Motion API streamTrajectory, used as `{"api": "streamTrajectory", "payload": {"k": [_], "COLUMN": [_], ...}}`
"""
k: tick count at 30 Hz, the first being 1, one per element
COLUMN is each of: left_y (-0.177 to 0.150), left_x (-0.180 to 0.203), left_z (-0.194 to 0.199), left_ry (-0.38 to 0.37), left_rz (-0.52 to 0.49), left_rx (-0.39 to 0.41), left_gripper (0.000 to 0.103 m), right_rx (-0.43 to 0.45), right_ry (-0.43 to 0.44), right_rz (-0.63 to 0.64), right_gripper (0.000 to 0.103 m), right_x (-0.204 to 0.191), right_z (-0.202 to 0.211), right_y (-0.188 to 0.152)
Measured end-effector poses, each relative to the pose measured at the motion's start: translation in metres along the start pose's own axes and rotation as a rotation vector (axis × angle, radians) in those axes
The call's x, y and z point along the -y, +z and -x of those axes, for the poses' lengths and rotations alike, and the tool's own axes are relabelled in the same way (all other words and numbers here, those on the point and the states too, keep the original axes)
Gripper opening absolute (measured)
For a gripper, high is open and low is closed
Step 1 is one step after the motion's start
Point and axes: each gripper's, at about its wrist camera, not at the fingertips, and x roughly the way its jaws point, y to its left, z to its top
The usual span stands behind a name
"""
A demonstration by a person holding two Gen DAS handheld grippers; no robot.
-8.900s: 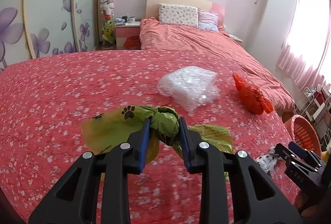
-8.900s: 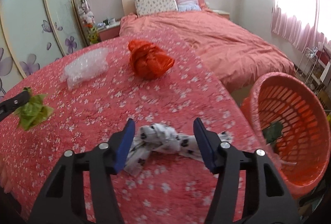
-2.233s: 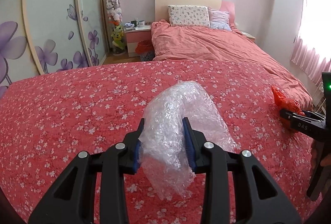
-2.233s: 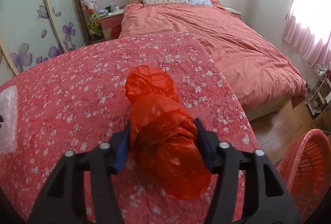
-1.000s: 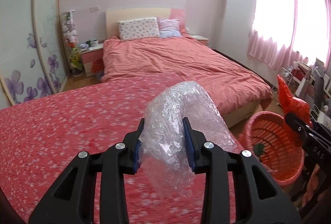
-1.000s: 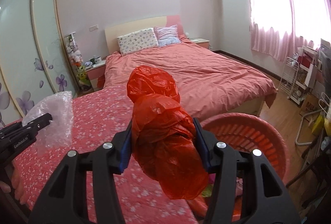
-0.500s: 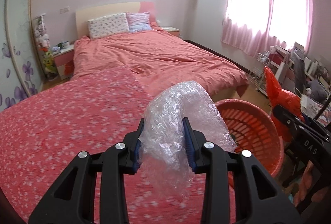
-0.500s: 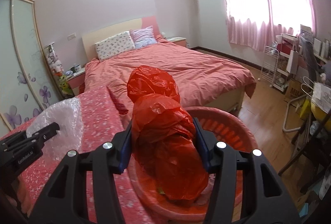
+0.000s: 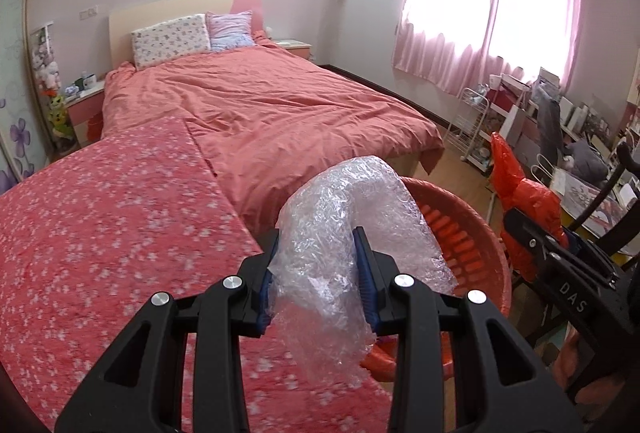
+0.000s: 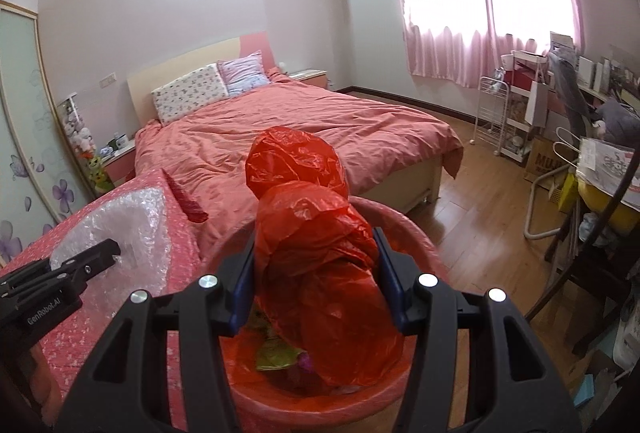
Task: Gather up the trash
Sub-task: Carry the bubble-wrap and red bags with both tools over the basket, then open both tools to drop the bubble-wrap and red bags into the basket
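Bedroom, basket (image 10: 404, 229) now under both tools — left (image 9: 316, 273) still gripping bubble wrap (image 9: 344, 233), right (image 10: 316, 273) red bag (image 10: 316, 257)

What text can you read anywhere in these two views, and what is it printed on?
"DAS": on the right tongs, seen from the left camera.
"GenRobot.AI": on the left tongs, seen from the right camera.
"MU...": on a cardboard box by the desk, the rest hidden.
Papers on the desk: too blurred to read.

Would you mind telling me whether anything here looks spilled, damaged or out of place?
Nothing stands out: the crumpled clear bubble wrap and knotted red plastic bag are gripped intact at the round red plastic basket, nothing spilled.
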Motion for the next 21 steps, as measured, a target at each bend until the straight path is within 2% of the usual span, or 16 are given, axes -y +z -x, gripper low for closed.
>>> {"api": "streamTrajectory", "payload": {"k": [8,18,21], "left_y": [-0.005,-0.007,-0.01], "left_x": [0.019,0.032,0.033], "left_z": [-0.016,-0.032,-0.037], "left_ry": [-0.029,-0.055,-0.057], "left_rz": [-0.012,-0.008,-0.003], "left_rx": [-0.036,-0.07,-0.088], "left_gripper": [0.035,0.036,0.045], "right_rx": [-0.007,0.001,-0.001], "right_ry": [-0.019,-0.001,0.019], "right_rz": [-0.04,-0.067,-0.085], "right_gripper": [0.052,0.055,0.058], "right_x": [0.021,0.028,0.031], "right_z": [-0.006,-0.014,-0.019], "right_y": [-0.004,-0.002,0.0]}}
